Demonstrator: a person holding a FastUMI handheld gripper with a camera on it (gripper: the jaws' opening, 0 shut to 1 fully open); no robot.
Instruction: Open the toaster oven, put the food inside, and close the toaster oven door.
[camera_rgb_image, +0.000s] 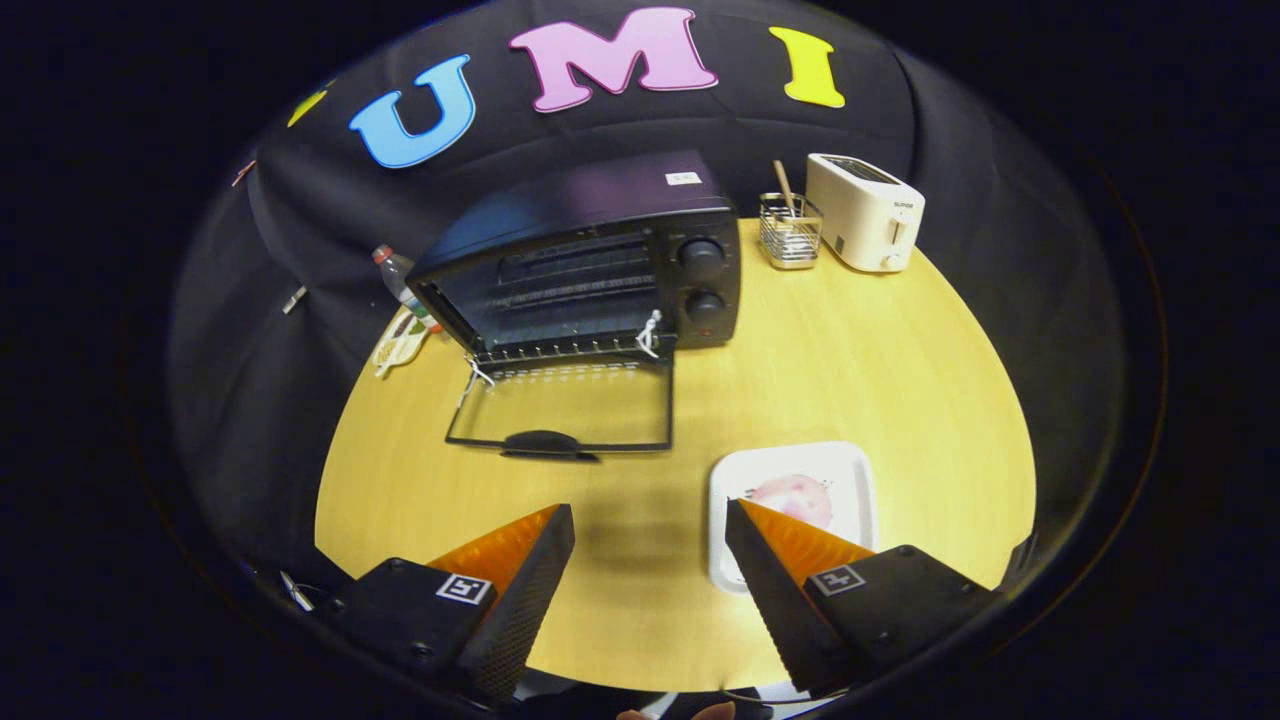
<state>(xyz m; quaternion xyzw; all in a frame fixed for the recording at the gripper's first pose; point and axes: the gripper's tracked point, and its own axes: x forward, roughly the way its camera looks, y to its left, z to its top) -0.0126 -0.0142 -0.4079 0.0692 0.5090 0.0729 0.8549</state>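
Note:
A black toaster oven (600, 255) stands at the back of the yellow table (880, 350). Its glass door (565, 405) hangs fully open, lying flat toward me, and the wire rack inside shows bare. A pink piece of food (795, 497) lies on a white square plate (850, 465) just ahead of my right finger, which overlaps the plate's near left corner. My gripper (650, 515) is open above the table's near part with nothing between its fingers. The oven door's handle sits beyond the left finger (520, 560).
A white pop-up toaster (868, 210) and a wire basket (790, 232) holding a wooden utensil stand at the back right. Left of the oven, a plastic bottle (400, 280) stands beside a small patterned item (398, 340) at the table's edge.

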